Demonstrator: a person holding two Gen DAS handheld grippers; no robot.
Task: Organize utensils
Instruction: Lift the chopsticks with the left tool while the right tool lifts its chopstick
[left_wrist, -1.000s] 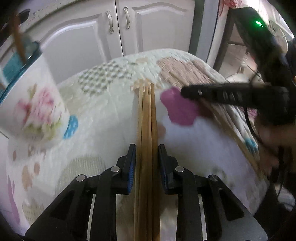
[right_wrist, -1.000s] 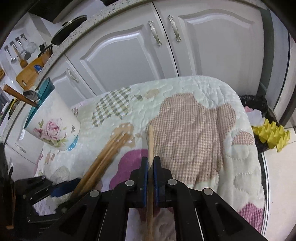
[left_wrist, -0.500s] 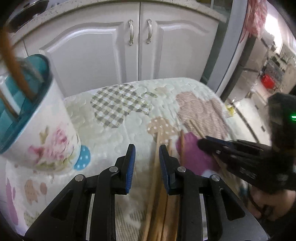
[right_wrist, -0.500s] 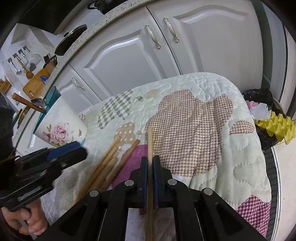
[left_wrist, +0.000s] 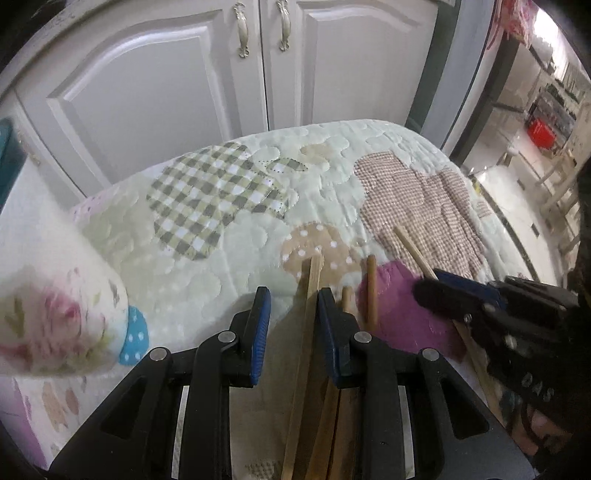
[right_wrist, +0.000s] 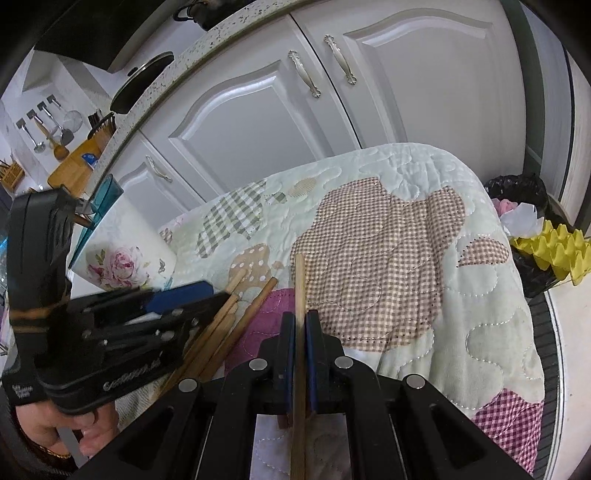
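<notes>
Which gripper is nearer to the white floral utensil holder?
Left. The left gripper hovers just beside the white floral utensil holder; the right gripper is farther away, beyond the loose wooden chopsticks.

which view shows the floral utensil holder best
The right wrist view: the floral utensil holder shows its teal rim and rose print, partly behind the left claw. The left wrist view gives only its blurred lower side.

A patchwork quilt (left_wrist: 229, 192) bears loose chopsticks (left_wrist: 370, 291) and a floral holder (right_wrist: 122, 254).
</notes>
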